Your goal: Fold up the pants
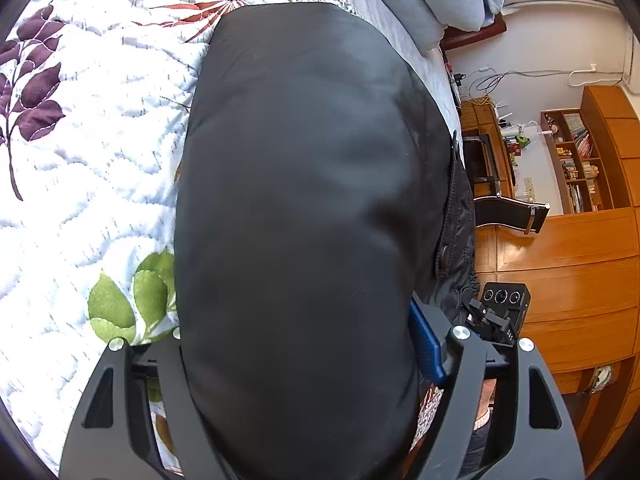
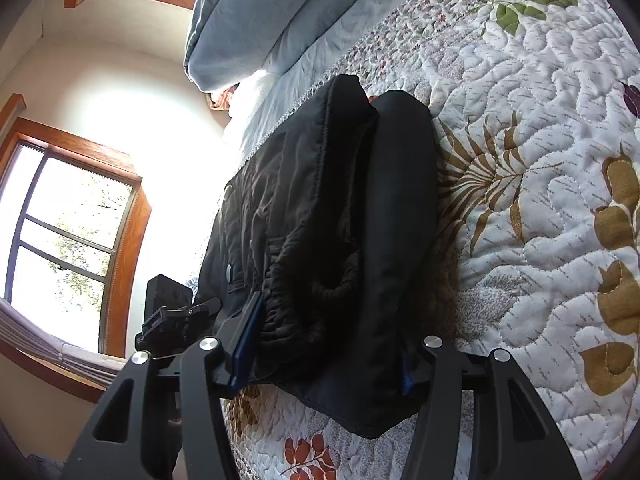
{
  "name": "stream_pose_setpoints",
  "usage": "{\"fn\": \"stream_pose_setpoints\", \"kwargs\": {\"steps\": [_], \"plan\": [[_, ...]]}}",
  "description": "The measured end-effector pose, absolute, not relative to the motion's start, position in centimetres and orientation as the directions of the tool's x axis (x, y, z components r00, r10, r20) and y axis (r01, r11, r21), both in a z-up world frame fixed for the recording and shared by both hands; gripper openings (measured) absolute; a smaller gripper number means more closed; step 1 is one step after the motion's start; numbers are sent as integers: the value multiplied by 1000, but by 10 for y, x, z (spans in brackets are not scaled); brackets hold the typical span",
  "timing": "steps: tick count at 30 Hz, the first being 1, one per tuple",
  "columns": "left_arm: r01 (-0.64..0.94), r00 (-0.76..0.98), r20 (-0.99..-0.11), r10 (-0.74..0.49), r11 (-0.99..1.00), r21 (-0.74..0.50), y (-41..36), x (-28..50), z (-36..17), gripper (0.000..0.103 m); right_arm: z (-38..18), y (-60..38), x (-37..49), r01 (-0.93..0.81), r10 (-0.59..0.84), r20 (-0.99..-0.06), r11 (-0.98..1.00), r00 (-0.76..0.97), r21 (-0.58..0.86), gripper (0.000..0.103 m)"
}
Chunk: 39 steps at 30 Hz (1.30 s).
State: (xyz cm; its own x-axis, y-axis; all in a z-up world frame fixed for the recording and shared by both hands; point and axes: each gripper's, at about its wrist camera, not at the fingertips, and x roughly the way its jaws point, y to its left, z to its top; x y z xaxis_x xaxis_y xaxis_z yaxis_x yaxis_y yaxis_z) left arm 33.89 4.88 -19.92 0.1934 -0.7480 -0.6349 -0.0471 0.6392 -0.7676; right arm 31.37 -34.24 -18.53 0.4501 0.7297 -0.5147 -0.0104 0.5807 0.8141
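Black pants lie folded on a floral quilted bedspread. In the left wrist view the smooth folded cloth fills the middle and passes between the fingers of my left gripper, which is shut on it; a blue pad presses its right side. In the right wrist view the pants show as stacked layers with a button and gathered waistband. My right gripper is shut on the near end of the bundle, blue pad at its left.
Grey-blue pillows lie at the head of the bed. Wooden cabinets and shelves stand beyond the bed's edge. A wood-framed window is on the wall to the left in the right wrist view.
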Motion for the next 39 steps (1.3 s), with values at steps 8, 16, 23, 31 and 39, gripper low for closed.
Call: {"fn": "stream_pose_setpoints", "kwargs": {"steps": [8,16,23,31,39], "plan": [[-55,197,-638,-745,641,-766,36,341,-196,76,-187,-343,314,-4,728,-513,578,454,816,56],[-55,196,-637,-746,640,-766,34,341,-196,77,-188,-344,312,0,728,-507,572,461,821,56],[-91,185,-661,-727,657,-748,39,339,-194,85,-186,-339,309,27,685,-574,631,448,775,90],[-84,397,-818,-417,871,-485,67,287,-129,93,-123,-318,257,66,339,-773,896,536,439,99],[55,541,-817,-201,978,-203,22,217,-67,100,-62,-257,196,35,155,-776,975,611,222,99]]}}
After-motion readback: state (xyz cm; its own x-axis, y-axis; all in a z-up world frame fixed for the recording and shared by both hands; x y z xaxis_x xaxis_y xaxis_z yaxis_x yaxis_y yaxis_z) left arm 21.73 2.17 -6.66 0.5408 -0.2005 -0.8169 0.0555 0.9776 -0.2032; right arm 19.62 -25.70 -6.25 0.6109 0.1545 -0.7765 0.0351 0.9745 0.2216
